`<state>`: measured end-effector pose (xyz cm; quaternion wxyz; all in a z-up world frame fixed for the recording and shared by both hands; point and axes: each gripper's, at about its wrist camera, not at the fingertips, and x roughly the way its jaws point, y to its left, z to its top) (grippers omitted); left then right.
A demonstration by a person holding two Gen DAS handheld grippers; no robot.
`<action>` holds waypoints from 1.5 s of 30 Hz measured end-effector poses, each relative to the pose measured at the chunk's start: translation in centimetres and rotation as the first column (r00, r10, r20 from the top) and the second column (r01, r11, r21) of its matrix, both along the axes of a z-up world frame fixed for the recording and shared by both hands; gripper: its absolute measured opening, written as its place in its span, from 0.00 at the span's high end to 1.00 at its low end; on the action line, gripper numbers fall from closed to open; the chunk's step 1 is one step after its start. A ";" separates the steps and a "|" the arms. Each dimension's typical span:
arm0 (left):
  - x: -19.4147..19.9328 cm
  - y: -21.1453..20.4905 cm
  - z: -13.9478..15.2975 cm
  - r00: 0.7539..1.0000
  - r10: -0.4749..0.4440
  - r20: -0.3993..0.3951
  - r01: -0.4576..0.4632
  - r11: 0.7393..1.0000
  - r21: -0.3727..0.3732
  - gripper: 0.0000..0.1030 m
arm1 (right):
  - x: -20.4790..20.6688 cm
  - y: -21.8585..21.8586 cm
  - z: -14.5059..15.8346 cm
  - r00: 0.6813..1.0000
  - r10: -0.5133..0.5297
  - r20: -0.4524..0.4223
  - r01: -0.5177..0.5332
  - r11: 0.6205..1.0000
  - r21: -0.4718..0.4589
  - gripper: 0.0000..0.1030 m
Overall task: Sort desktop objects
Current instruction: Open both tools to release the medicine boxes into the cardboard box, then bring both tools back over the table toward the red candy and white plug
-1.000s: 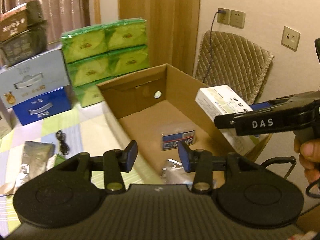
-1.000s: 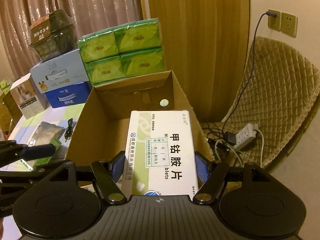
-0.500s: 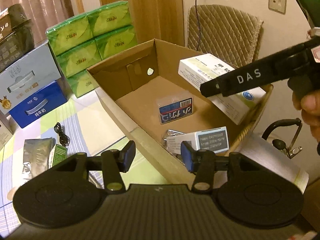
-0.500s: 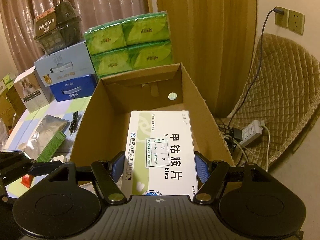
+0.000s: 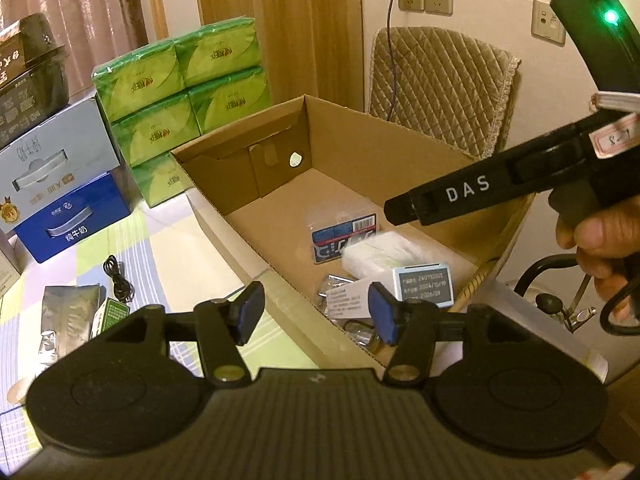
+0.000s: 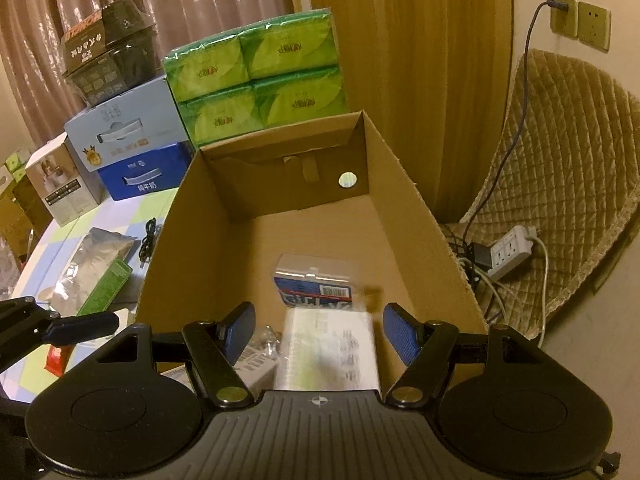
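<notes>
Right wrist: right tool (image 6: 319, 334) spread above blurred white box (image 6: 330, 350) in carton (image 6: 420, 216); left tool (image 5: 316, 312) spread

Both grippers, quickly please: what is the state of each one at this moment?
Left gripper: open, holding nothing.
Right gripper: open, holding nothing; blurred white medicine box lies below it in the cardboard box.

The cardboard box (image 6: 404, 216) is open-topped, its far floor bare, with packets (image 6: 316, 284) crowding the near end.
</notes>
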<state>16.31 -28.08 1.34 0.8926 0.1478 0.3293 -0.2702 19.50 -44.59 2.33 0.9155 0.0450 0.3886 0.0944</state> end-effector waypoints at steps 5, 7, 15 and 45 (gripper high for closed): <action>-0.3 0.1 0.1 1.000 0.001 0.015 -0.001 1.000 0.005 0.47 | -0.8 -0.1 0.9 1.000 0.004 0.014 -0.004 1.000 0.011 0.33; -0.5 0.5 0.3 1.000 0.013 0.022 -0.013 1.000 0.003 0.46 | -1.5 0.1 1.4 1.000 0.024 0.018 -0.024 0.999 0.022 0.32; -1.0 2.5 1.2 0.998 0.056 0.038 -0.056 0.998 -0.010 0.44 | -4.0 2.8 1.2 0.991 0.129 0.028 -0.126 0.987 -0.103 0.27; -6.7 18.0 1.7 0.954 0.301 -0.003 -0.300 0.951 -0.076 0.06 | -8.3 8.6 6.0 0.978 0.163 0.130 -0.156 0.986 -0.060 0.02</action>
